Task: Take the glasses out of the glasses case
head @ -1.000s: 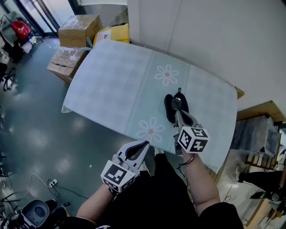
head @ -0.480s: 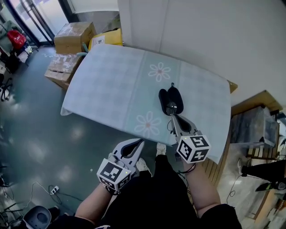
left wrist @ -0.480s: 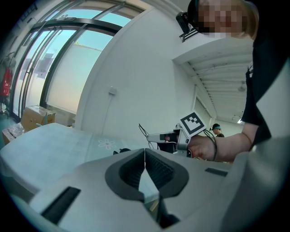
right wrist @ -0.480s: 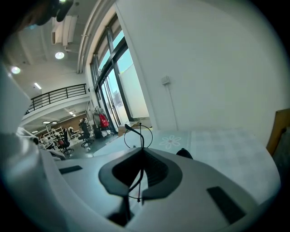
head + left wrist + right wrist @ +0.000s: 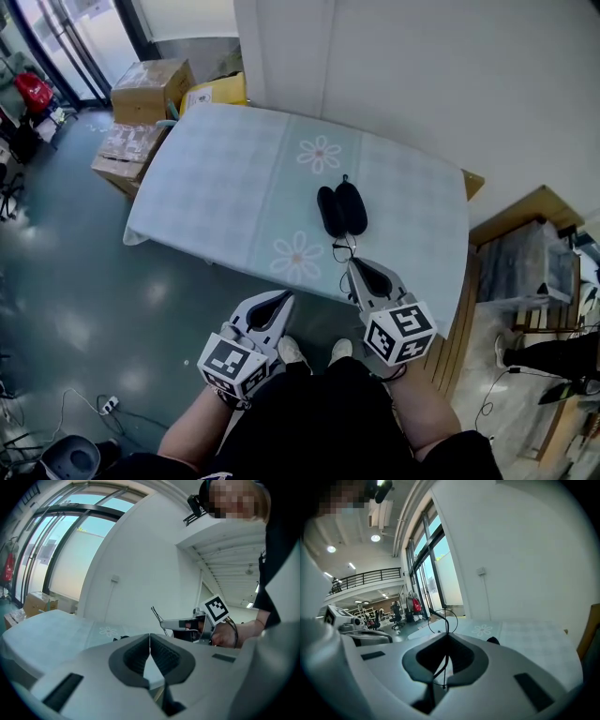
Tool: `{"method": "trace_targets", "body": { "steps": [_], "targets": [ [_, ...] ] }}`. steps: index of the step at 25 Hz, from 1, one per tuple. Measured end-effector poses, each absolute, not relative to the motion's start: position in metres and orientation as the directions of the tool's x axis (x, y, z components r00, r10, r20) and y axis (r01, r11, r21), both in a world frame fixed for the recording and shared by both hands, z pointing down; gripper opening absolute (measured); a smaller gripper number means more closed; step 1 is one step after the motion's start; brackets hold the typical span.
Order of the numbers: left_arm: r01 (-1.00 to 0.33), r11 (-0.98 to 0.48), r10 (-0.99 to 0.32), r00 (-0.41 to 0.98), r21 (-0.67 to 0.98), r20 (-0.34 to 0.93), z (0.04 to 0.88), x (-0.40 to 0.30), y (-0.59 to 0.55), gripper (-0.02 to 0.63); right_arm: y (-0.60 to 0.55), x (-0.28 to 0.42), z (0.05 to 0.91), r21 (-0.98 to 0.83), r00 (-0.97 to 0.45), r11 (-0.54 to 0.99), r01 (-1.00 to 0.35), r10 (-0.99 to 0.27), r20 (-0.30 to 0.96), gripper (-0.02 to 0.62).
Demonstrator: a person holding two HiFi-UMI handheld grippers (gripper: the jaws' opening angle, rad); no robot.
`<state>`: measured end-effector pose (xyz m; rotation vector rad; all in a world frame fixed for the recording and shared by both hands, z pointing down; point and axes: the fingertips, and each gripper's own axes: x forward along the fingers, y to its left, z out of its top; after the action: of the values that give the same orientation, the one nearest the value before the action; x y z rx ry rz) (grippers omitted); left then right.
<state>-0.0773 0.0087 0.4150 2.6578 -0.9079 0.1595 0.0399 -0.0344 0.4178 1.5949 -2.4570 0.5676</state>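
Observation:
The black glasses case (image 5: 339, 209) lies open on the pale tablecloth, both halves side by side; it also shows as a dark shape (image 5: 493, 641) in the right gripper view. My right gripper (image 5: 350, 263) hangs at the table's near edge, pulled back from the case, shut on thin wire-framed glasses (image 5: 343, 250). In the right gripper view a round lens ring (image 5: 443, 620) stands above the jaws and the frame runs down between them. My left gripper (image 5: 283, 297) is off the table's front edge, shut with nothing in it. In the left gripper view the right gripper (image 5: 187, 623) holds the glasses (image 5: 157, 616) up.
The table (image 5: 225, 187) with a flower-print cloth stands against a white wall. Cardboard boxes (image 5: 145, 86) and a yellow item (image 5: 217, 91) sit on the floor beyond its far left corner. Wooden shelving (image 5: 530, 220) stands to the right.
My right gripper has drawn back from the case toward the table's near edge, carrying the glasses out. The case stays open on the cloth. The left gripper has barely moved.

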Motion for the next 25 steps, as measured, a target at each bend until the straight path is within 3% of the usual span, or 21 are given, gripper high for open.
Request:
{"method": "trace_targets", "body": {
  "steps": [25],
  "targets": [
    [-0.697,-0.663,-0.658,0.716,0.272,0.232,0.414,0.006,0.092,0.029,0.062,0.099,0.414,-0.263,-0.567,0.505,-0.822,-0.771,0.290,0.026]
  ]
}}
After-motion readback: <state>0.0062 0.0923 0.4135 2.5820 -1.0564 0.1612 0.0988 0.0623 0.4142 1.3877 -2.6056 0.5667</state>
